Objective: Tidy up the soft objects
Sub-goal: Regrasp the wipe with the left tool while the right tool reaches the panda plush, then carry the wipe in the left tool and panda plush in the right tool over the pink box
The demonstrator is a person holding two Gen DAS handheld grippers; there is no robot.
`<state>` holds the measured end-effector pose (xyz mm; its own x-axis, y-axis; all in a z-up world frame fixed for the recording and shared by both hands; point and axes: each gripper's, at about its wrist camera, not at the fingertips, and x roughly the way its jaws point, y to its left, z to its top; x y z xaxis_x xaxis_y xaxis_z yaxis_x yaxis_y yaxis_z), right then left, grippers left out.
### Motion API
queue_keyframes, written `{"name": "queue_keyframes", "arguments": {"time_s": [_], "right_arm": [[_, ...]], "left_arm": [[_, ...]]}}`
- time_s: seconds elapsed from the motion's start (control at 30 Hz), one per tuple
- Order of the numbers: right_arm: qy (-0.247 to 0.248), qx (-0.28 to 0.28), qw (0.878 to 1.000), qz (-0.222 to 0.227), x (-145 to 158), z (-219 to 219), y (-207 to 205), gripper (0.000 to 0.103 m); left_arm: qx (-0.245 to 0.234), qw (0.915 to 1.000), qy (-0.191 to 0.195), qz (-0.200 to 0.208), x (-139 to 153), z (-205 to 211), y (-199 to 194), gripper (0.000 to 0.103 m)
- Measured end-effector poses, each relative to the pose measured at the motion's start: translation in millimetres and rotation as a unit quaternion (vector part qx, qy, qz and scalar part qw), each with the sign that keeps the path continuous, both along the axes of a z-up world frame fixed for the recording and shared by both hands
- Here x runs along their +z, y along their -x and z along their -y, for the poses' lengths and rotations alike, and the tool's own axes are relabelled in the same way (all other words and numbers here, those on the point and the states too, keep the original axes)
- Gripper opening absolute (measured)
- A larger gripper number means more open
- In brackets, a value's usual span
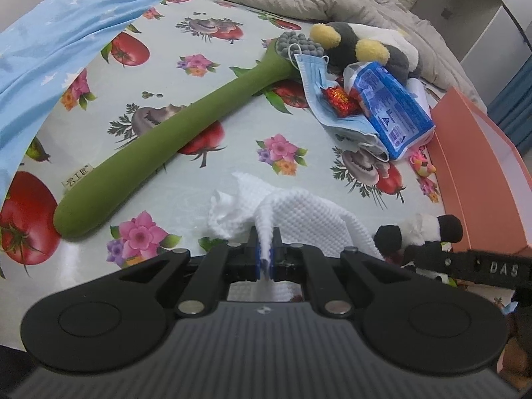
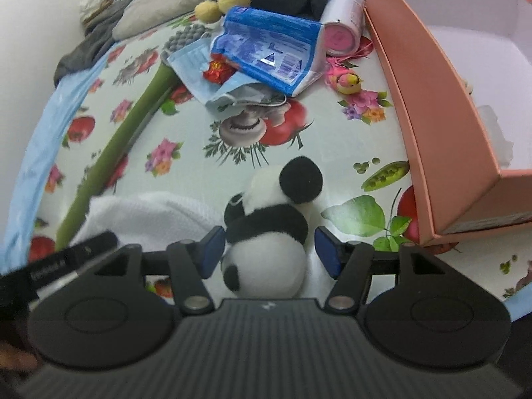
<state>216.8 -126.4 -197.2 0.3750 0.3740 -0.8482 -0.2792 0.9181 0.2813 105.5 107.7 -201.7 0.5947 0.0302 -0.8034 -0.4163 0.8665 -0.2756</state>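
Between the right tongs (image 2: 266,252) sits the panda plush (image 2: 266,232), jaws apart, not pinching it yet, body running straight ahead. Left tongs (image 1: 265,256) are clamped on the white cloth (image 1: 299,212). Pink box (image 2: 449,133) lies off right.

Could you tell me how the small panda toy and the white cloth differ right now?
The panda toy is plump and black and white; the white cloth is thin, dimpled and crumpled. The cloth is pinched in the shut left claw; the panda sits between the pads of the open right claw, not squeezed. Both are soft and lie side by side on the flowered tablecloth.
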Motion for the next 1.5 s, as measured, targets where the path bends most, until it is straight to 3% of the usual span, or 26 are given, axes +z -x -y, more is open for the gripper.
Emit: {"name": "queue_keyframes", "arguments": {"time_s": [0.33,0.67,0.97,1.5], "right_arm": [[-0.001,-0.018,0.999,-0.027,-14.7,-5.6,-12.9,0.056],[0.031,0.002,0.999,0.009,-3.6,-13.1,-9.3,0.050],[0.029,0.007,0.997,0.070,36.3,-3.1,4.2,0.050],[-0.005,0.012,0.981,0.191,127.5,11.7,35.1,0.050]], "left_arm": [[-0.001,0.9999,0.007,-0.011,-7.7,-0.1,-7.3,0.006],[-0.010,0.9999,0.006,-0.005,-2.7,6.7,-12.5,0.006],[-0.012,0.9995,0.002,0.028,29.2,11.1,-4.8,0.006],[-0.035,0.9923,-0.009,0.118,120.1,22.4,9.2,0.006]]}}
